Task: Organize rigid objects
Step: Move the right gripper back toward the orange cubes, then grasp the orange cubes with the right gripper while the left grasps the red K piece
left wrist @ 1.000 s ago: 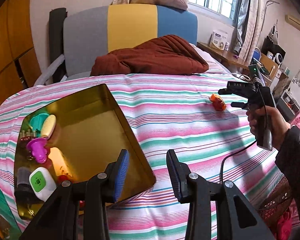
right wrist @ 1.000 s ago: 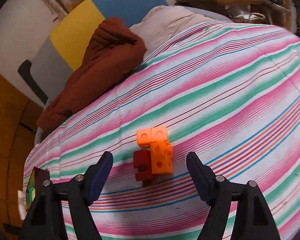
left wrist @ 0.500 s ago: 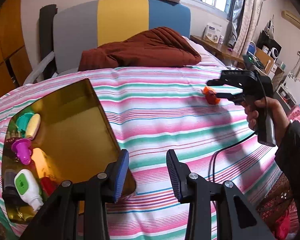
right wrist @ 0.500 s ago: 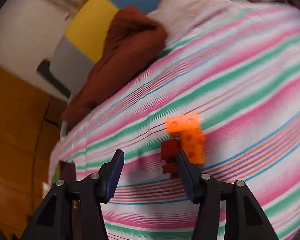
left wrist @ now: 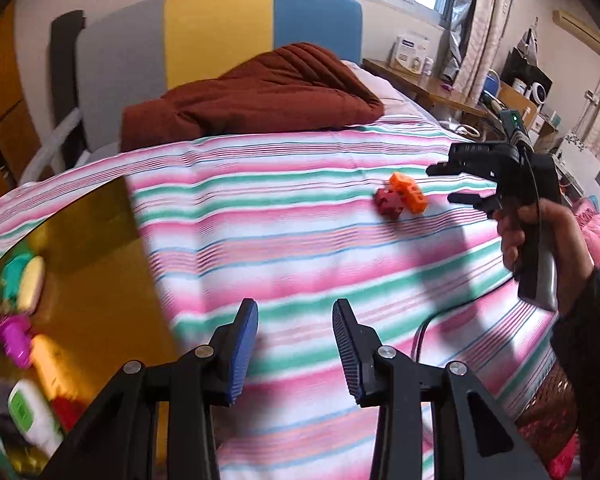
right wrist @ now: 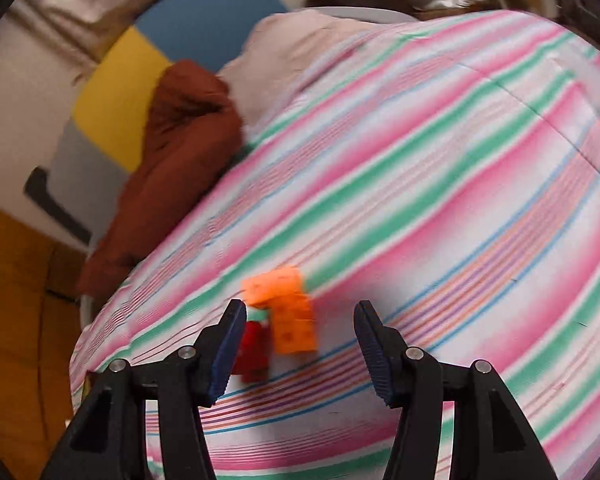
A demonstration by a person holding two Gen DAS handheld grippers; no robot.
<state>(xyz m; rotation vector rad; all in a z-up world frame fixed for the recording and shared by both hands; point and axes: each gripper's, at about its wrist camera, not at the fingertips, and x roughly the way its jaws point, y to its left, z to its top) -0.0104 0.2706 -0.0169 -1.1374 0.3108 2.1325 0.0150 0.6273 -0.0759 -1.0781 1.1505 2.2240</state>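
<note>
A cluster of orange and dark red blocks [left wrist: 400, 200] lies on the striped bedspread, far right of my left gripper [left wrist: 294, 344]. That gripper is open and empty, hovering over the bed beside the gold tray [left wrist: 100, 264]. In the tray sit a pink toy [left wrist: 14, 338], a white and green device [left wrist: 28, 412] and a teal and cream piece [left wrist: 28, 280]. My right gripper [left wrist: 440, 184], held by a hand, points at the blocks. In the right wrist view the block cluster [right wrist: 288, 320] sits between the fingers of the right gripper [right wrist: 300, 340]. Its jaws are opening and the pads do not press on the blocks.
A brown blanket [left wrist: 260, 92] is bunched at the head of the bed, against a grey, yellow and blue headboard [left wrist: 220, 32]. A black cable [left wrist: 440, 316] trails across the bedspread at the right. A cluttered desk [left wrist: 440, 84] stands beyond the bed's right side.
The left gripper has swung right, so the tray now sits at the left edge of its view. The right gripper narrowed and moved in, and the blocks now lie between its fingers.
</note>
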